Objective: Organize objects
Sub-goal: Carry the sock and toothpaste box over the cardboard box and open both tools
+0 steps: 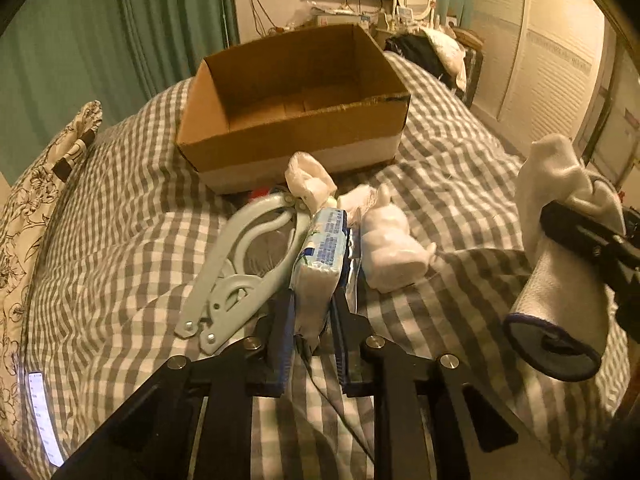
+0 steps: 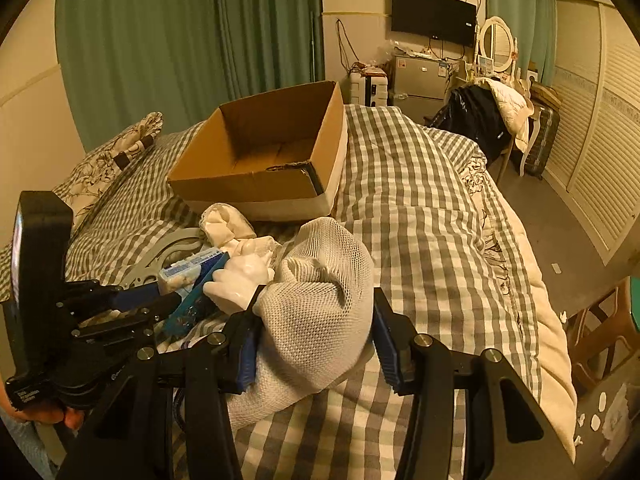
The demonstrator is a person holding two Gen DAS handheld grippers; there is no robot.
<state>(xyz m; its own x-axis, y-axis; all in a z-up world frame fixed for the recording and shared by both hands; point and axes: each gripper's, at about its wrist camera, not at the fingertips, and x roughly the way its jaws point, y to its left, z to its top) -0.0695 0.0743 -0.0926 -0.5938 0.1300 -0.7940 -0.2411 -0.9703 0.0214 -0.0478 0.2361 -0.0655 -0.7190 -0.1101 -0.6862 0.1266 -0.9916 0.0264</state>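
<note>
An open cardboard box (image 1: 292, 120) stands on the checked bed; it also shows in the right wrist view (image 2: 256, 184). My left gripper (image 1: 314, 304) is shut on a blue-and-white tissue pack (image 1: 320, 256), seen too in the right wrist view (image 2: 188, 272). Beside the pack lie a pale folding hanger (image 1: 240, 264), a white rabbit figure (image 1: 394, 248) and a crumpled white bag (image 1: 310, 180). My right gripper (image 2: 316, 320) is shut on a white mesh pouch (image 2: 320, 300), held above the bed; the left wrist view shows the pouch (image 1: 560, 256) at the right.
A floral pillow (image 1: 44, 200) lies at the bed's left edge. Green curtains (image 2: 160, 48) hang behind. A chair with clothes (image 2: 484, 120), a dresser with a mirror (image 2: 496, 44) and a white wardrobe (image 2: 600, 128) stand to the right. A wooden stool (image 2: 600, 332) is beside the bed.
</note>
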